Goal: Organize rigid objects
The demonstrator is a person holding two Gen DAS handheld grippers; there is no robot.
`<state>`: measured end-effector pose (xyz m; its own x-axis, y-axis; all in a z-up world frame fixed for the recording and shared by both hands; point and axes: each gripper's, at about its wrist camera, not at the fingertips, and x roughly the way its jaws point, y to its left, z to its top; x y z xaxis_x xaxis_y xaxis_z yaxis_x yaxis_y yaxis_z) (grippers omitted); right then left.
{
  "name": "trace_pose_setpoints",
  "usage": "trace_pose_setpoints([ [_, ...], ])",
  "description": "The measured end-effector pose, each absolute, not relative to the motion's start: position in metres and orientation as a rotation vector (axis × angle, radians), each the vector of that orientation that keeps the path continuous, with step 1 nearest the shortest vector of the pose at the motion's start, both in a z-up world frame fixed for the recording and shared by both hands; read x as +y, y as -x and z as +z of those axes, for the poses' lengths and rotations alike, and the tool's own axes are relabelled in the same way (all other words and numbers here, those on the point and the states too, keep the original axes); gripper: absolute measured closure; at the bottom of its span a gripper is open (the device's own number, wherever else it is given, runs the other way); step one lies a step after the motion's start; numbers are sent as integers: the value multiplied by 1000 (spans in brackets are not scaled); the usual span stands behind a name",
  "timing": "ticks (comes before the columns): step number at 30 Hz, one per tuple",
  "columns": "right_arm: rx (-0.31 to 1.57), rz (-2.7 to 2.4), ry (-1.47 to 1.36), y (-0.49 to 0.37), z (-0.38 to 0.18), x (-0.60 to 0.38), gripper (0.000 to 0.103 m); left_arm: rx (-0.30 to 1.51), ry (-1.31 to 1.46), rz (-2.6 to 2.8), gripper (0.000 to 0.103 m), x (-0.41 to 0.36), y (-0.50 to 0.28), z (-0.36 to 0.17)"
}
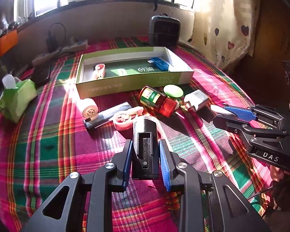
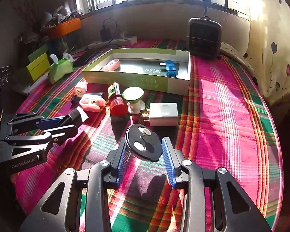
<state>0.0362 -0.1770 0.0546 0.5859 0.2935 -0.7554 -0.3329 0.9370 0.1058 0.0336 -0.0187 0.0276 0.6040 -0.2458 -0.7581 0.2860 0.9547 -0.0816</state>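
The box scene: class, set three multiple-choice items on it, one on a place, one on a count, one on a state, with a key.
1. Where does the blue case lie?
A. in the box
B. on the cloth
C. in the tongs

2. How many things lie in the box?
A. none
B. two
C. five

3. What do the left tongs grip?
A. nothing
B. a green cap
C. a black block

Key: 1 A, it lies inside the walls; 2 B, the blue case and a pink case; 3 C, both pads press its sides.
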Motion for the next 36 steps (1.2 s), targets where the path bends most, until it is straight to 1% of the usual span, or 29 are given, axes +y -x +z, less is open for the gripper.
trace_pose_setpoints([
  [8, 840, 354, 47, -49, 69, -180, 66, 839, -35, -289, 77, -5, -54, 48],
  [21, 794, 355, 86, -93, 94, -173, 66, 809, -17, -285, 77, 9, -113, 73],
  [36, 801, 367, 135, -149, 94, -159, 66, 823, 11, -313, 77, 10, -179, 74],
])
